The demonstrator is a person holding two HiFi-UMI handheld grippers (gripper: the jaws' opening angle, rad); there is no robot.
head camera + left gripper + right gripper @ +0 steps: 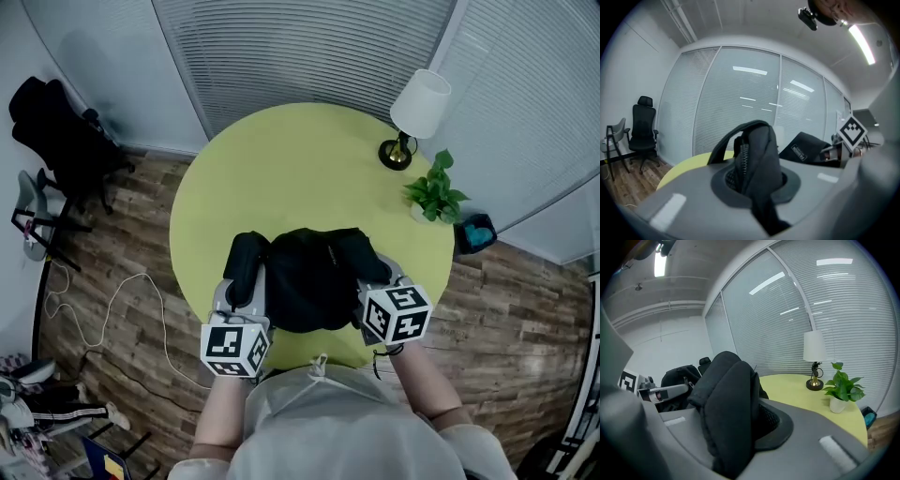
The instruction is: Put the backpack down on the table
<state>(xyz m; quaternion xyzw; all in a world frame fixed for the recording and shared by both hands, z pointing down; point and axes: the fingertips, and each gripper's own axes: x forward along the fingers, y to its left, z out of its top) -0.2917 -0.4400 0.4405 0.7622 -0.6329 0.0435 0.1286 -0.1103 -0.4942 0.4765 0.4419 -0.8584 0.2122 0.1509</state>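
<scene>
Black backpack point(317, 281) held between L gripper point(242, 291) & R gripper point(373, 283), both pinching its fabric, prob. to carry it onto yellow table point(281, 169) just ahead.

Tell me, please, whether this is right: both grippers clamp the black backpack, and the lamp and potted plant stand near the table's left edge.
Not quite: the head view shows the lamp and potted plant near the table's right edge. The left gripper and right gripper do clamp the black backpack.
</scene>
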